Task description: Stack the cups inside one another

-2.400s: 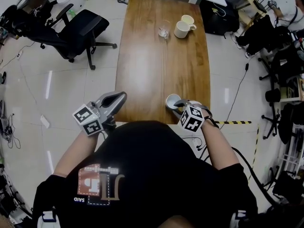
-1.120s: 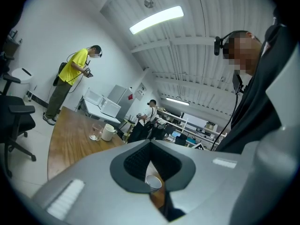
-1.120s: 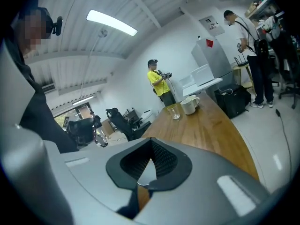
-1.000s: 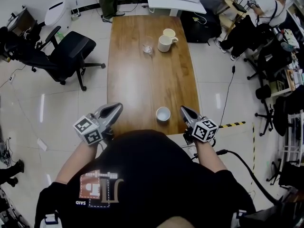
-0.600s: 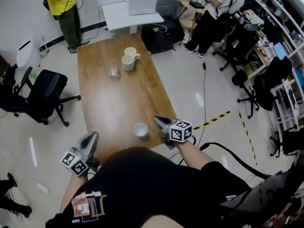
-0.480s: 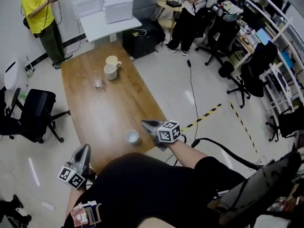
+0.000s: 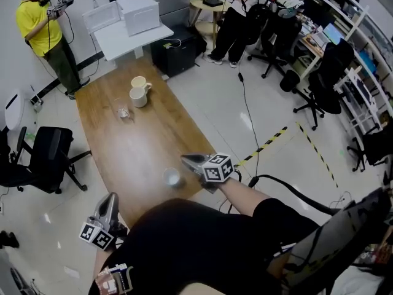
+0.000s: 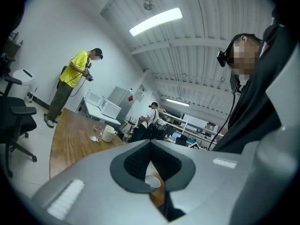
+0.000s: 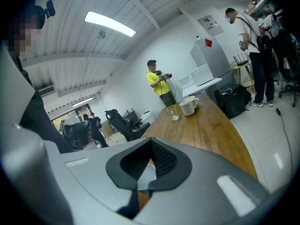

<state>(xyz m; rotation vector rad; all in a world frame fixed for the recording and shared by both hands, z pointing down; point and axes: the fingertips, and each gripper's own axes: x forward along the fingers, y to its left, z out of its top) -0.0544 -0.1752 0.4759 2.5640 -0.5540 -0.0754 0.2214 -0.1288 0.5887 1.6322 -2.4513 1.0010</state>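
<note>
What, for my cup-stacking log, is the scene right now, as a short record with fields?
table: long, wooden
near cup: white, upright, alone at the near end
mugs: two, white, side by side at the far end
glass: clear, beside the mugs
stacked: nothing yet
left gripper: jaws shut, empty, by the table's near edge
right gripper: jaws shut, empty, just right of the near cup, not touching it

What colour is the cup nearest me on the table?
The cup is white; head view shows it best.
</note>
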